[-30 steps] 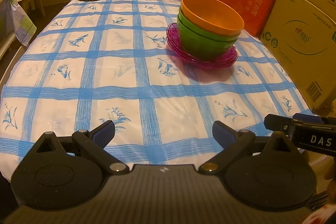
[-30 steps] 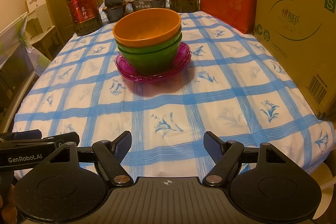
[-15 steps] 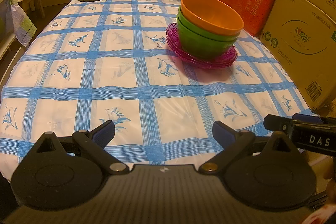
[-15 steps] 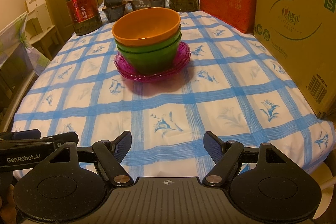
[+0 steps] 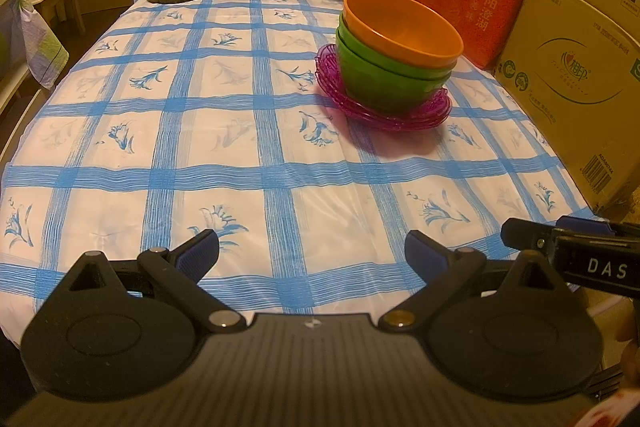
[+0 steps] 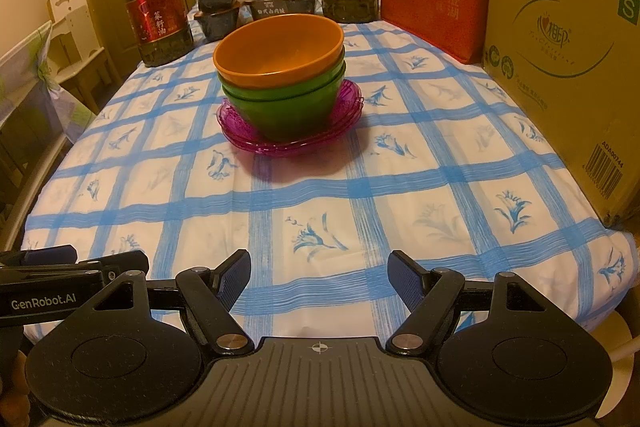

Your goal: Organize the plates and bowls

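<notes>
Sitting in the upper middle of the frame, the orange bowl [image 6: 280, 49] nests in green bowls [image 6: 284, 107] on purple plates [image 6: 288, 143]. Both the left gripper [image 5: 312, 253] and right gripper [image 6: 319, 281] hang at the bottom edge, tilted downward, fingers apart and empty above the tablecloth [image 6: 360, 195].

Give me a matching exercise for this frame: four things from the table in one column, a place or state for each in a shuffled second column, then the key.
Things
1. orange bowl
2. green bowls
3. purple plates
4. right gripper

Places or states
A. bottom of the stack, on the tablecloth
B. open and empty, at the near table edge
C. top of the stack
D. nested between the top bowl and the plates

Pairs: 1-C, 2-D, 3-A, 4-B
</notes>
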Available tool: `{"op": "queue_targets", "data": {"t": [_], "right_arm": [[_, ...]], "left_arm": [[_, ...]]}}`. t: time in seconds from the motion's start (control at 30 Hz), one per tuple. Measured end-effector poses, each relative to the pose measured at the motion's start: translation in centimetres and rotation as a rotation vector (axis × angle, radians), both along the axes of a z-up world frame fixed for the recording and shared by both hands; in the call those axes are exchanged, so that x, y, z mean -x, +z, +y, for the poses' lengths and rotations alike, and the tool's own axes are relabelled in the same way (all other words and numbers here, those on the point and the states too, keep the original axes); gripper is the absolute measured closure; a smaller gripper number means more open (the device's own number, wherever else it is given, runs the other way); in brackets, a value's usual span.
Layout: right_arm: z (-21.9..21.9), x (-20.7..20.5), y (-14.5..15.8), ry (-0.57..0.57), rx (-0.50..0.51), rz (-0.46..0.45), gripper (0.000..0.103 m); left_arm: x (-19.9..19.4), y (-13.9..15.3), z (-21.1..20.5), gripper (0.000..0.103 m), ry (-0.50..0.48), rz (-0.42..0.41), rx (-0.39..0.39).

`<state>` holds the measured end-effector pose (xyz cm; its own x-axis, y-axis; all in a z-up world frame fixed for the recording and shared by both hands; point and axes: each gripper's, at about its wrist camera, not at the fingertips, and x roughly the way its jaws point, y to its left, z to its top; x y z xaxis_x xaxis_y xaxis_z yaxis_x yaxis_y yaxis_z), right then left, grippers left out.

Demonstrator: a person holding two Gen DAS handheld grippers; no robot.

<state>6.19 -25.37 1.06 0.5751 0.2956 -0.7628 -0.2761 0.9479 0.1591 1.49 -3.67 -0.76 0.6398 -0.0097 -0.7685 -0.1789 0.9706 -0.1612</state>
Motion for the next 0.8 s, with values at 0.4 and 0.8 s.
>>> {"op": "queue_targets", "data": {"t": [0.4, 0.8], "right_arm": [[-0.07, -0.06, -0.10, 0.002, 0.001, 0.001, 0.028], [-0.26, -0.14, -0.33, 0.002, 0.004, 0.004, 0.028]], "left_arm": [[0.01, -0.02, 0.03, 0.004, 0.000, 0.000, 0.000], [-0.02, -0.08, 0.00, 0.005, -0.001, 0.001, 0.002]]}}
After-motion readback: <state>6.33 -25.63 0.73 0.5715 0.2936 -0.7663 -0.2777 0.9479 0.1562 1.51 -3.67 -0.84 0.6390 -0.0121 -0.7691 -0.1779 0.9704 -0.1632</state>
